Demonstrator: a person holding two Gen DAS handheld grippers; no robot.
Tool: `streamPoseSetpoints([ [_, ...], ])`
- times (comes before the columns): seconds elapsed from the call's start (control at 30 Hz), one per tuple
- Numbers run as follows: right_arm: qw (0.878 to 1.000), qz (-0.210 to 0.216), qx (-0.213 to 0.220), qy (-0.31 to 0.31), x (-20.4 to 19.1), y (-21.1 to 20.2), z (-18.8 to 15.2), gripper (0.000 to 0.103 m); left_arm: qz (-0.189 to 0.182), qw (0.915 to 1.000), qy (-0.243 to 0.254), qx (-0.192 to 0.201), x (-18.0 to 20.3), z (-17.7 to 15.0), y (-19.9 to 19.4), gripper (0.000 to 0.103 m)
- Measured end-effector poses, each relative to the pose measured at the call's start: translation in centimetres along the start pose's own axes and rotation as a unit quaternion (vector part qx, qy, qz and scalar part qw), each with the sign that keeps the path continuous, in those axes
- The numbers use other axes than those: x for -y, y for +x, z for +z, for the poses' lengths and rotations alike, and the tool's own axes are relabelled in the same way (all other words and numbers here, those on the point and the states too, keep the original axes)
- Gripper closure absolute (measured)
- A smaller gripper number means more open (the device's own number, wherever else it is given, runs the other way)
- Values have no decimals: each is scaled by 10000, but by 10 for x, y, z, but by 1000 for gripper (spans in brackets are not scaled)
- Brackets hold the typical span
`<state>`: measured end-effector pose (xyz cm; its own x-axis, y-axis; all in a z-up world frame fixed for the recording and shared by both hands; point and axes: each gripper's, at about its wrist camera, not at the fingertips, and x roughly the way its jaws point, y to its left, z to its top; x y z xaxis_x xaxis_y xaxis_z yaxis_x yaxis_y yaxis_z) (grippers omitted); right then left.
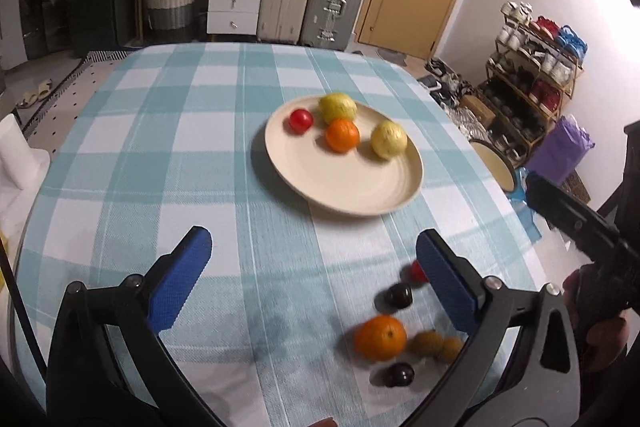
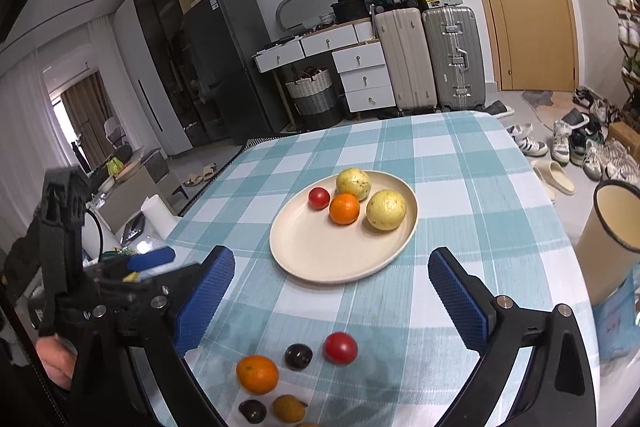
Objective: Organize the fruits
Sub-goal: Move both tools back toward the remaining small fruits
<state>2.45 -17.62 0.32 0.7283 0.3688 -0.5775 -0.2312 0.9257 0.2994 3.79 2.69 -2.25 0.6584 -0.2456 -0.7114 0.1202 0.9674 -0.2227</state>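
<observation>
Here, spread over the table, a checked cloth [image 2: 460, 163] of pale teal and white squares, bearing near the middle, a little toward the far edge, a round cream plate [image 2: 320, 259]. On the plate's far half: a small red tomato [image 2: 319, 197] at the left, a yellow-green round fruit [image 2: 353, 183] behind, a small orange [image 2: 344, 208] in the middle touching or nearly touching that fruit, and a second yellow-green round fruit [image 2: 386, 209] at the right rim. Near half of the plate bare. Loose on the cloth by the near edge, well apart from the plate: a second red tomato [image 2: 340, 347], a dark plum [image 2: 298, 356] just beside it, a larger orange [image 2: 257, 373], a second dark plum [image 2: 252, 410] and a small yellow-brown fruit [image 2: 289, 407]; in the left wrist view two such yellow-brown fruits [image 1: 438, 345] lying side by side, blurred. Left gripper [image 1: 314, 259] with blue-padded jaws spread wide, nothing between them, hanging above bare cloth on the near side of the plate, the loose fruit under and beside its right finger. Right gripper [image 2: 332, 271] likewise wide apart and empty, framing the plate's near rim, above the loose fruit. Beyond the table's right edge, a tall cream bin [image 2: 612, 239] standing on the floor.
</observation>
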Motion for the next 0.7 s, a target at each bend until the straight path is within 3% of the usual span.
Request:
streamPoseSetpoints([
  [0.2, 10000, -14, -64, 33, 2, -4, -7, 3, -236, 9992, 3, -316, 6, -15, 13, 1],
  [0.7, 9998, 48, -214, 9, 1, 1, -14, 3, -409, 9951, 168, -885, 18, -52, 38, 1],
])
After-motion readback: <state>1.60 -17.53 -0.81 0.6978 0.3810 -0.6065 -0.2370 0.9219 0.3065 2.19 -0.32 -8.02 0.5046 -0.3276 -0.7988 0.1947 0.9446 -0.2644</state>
